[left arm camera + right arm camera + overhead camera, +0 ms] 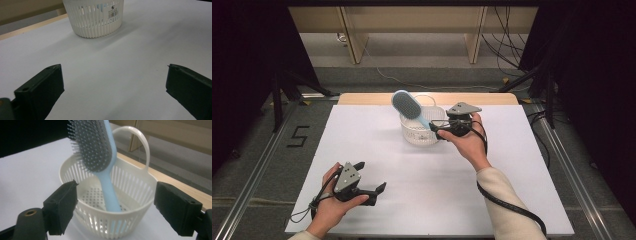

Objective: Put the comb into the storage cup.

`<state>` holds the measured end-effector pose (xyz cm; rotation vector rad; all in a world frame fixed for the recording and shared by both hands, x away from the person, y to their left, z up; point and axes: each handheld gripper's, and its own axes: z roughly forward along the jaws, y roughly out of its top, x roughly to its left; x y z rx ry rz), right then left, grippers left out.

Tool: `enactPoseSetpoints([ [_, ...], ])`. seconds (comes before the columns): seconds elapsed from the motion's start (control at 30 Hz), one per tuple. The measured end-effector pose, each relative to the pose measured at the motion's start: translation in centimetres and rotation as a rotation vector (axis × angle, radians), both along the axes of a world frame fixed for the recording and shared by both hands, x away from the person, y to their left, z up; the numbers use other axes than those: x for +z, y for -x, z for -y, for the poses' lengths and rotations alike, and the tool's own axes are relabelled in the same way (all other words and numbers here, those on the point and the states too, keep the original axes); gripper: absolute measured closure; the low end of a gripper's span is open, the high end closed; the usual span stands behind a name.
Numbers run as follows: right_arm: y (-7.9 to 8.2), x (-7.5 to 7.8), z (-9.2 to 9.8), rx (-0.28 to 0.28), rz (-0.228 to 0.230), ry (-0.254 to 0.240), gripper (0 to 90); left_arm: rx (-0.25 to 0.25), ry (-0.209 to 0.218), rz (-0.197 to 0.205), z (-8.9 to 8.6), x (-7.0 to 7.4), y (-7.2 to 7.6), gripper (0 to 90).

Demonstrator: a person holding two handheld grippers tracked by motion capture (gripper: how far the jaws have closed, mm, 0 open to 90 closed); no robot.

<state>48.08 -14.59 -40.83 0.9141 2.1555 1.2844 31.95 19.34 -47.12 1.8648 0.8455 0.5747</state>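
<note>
A light blue hairbrush (pixel 407 105) stands handle-down in a small white slotted basket (pixel 418 134) at the back middle of the table. Its bristled head leans out over the rim to the upper left. My right gripper (pixel 435 129) sits just right of the basket and points at it, jaws open. In the right gripper view the hairbrush (pixel 92 147) and basket (pixel 135 182) lie beyond the jaws, untouched by the right gripper (pixel 115 205). My left gripper (pixel 371 176) rests open at the front left over bare table. The left gripper (pixel 113 82) faces the distant basket (pixel 95 22).
A white sheet (pixel 422 190) covers the table, with a wooden edge (pixel 362 98) showing along the far side. Beyond it are shelf legs and loose cables (pixel 507 55) on the floor. The basket's thin looped handle (pixel 141 142) rises at its far side.
</note>
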Motion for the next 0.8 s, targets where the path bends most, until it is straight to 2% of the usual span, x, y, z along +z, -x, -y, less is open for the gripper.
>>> enactPoseSetpoints([
  [0.23,0.6,-0.4,1.3,-0.011,-0.009,0.019,17.3,0.004,0.001,-0.001,-0.1,0.0,0.0,0.8],
  [0.8,2.6,-1.6,4.0,-0.03,0.004,-0.002,15.9,0.009,-0.003,0.001,0.0,0.0,0.0,0.7],
])
